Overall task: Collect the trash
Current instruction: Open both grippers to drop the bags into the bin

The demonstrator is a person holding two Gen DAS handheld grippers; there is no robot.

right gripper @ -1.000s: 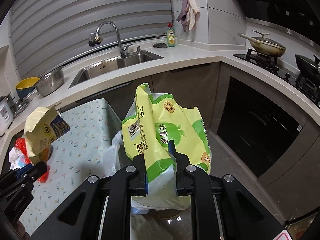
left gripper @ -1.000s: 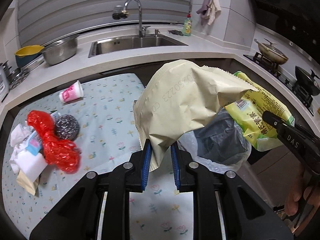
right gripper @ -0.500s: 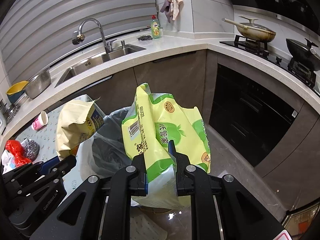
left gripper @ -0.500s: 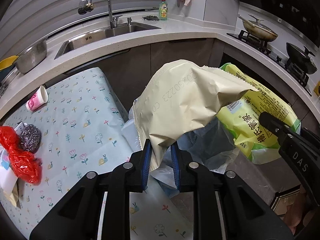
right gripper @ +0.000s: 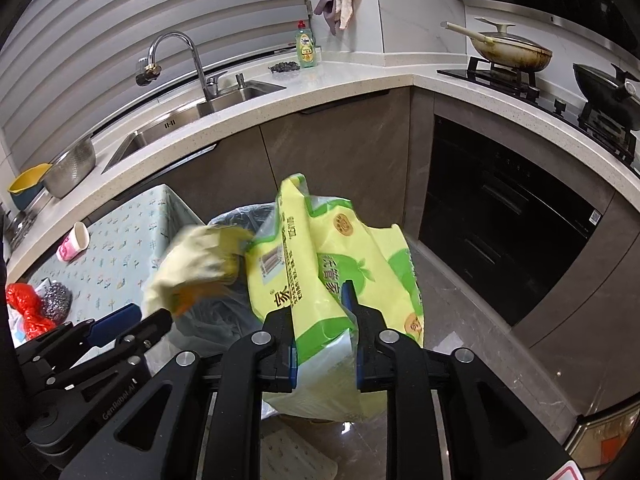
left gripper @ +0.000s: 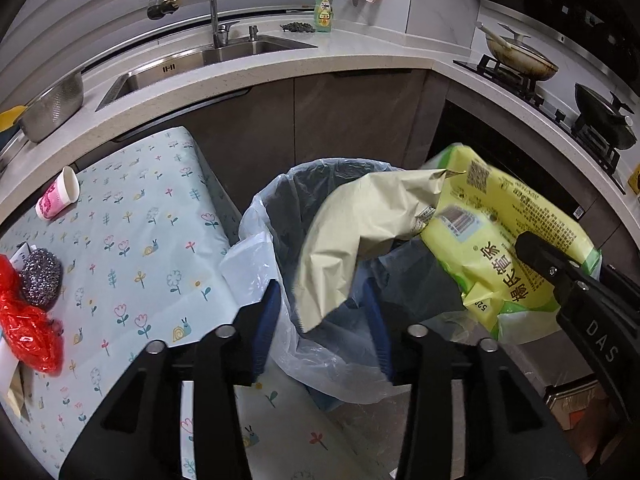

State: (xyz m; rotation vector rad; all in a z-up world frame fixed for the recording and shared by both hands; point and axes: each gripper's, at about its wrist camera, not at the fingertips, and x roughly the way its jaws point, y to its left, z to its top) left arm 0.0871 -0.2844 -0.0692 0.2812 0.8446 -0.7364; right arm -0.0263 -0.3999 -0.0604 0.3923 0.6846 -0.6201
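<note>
My left gripper (left gripper: 326, 312) is open above the trash bin (left gripper: 280, 216), which is lined with a clear bag. The beige snack bag (left gripper: 352, 232) is loose and blurred, dropping into the bin; it also shows in the right wrist view (right gripper: 196, 264). My right gripper (right gripper: 322, 320) is slightly spread with the yellow-green plastic package (right gripper: 340, 264) still between its jaws, over the bin's right side; the package also shows in the left wrist view (left gripper: 508, 252). On the table lie a red plastic bag (left gripper: 28, 324), a steel scourer (left gripper: 40, 276) and a pink paper cup (left gripper: 58, 196).
The table with a flowered cloth (left gripper: 140, 240) stands left of the bin. Behind runs the counter with a sink (left gripper: 200, 64), a metal bowl (left gripper: 52, 108) and a soap bottle (left gripper: 323, 16). A stove with pans (left gripper: 520, 56) and an oven (right gripper: 500, 232) are at the right.
My left gripper opened and let go of the beige bag, which now falls into the bin. Both grippers moved over the bin. The right jaws have spread a little around the package.
</note>
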